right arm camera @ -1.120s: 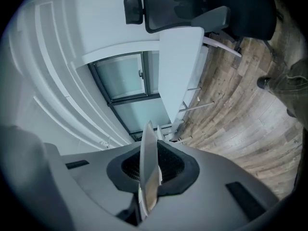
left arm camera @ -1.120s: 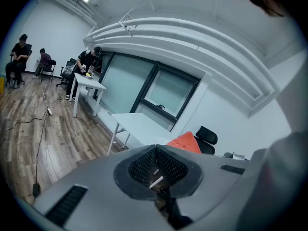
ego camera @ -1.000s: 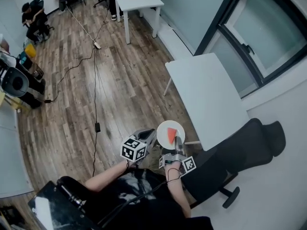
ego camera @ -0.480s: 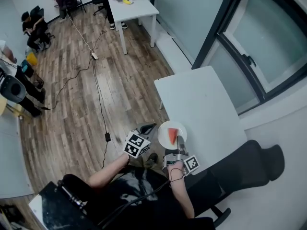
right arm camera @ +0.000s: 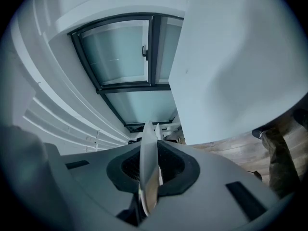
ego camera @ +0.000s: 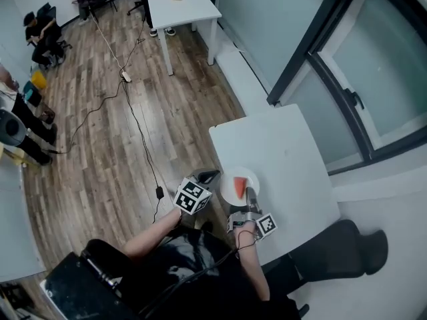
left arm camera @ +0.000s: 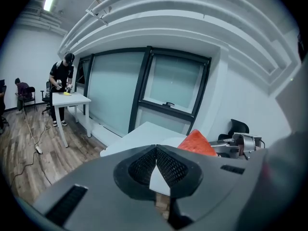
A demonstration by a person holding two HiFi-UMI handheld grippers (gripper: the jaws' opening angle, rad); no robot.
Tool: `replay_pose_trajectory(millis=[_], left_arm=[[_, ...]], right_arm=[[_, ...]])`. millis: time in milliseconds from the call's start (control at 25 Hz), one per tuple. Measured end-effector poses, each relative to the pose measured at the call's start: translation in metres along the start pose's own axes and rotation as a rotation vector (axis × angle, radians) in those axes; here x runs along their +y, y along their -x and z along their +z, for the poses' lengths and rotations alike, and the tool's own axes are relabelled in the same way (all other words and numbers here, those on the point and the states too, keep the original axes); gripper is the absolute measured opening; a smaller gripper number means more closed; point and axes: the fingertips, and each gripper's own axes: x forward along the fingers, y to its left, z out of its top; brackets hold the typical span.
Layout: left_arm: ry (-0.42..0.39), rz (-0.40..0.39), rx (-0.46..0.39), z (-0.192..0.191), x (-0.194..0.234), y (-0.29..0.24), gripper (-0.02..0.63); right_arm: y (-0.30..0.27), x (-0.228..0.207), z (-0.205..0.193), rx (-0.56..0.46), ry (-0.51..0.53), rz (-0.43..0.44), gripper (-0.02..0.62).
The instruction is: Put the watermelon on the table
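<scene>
Right gripper pinches the rim of a white plate carrying the watermelon slice, held over the near edge of the table, apparently not set down yet; left gripper alongside, jaws pressed together, empty; lowering and release remain.

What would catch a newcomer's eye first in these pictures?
The red watermelon slice stands out, on a white plate that the right gripper clamps by its rim at the near edge of the white table. The left gripper is shut and empty just beside the plate. Farther off, a person stands at a second white table.
</scene>
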Motion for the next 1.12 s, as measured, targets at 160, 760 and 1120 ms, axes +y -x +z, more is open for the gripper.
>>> replay_pose_trajectory(millis=[160, 760, 1120], left_arm=[[-0.02, -0.047, 0.022, 0.021, 0.043, -0.044, 0.005], [-0.055, -0.118, 0.144, 0.042, 0.145, -0.195, 0.005], [0.008, -0.036, 0.24, 0.02, 0.181, -0.215, 0.005]], right_arm=[[-0.068, -0.001, 0.015, -0.035, 0.017, -0.029, 0.029], [-0.25, -0.101, 0.108, -0.091, 0.117, -0.23, 0.029], [-0.335, -0.129, 0.152, -0.058, 0.181, -0.309, 0.029]])
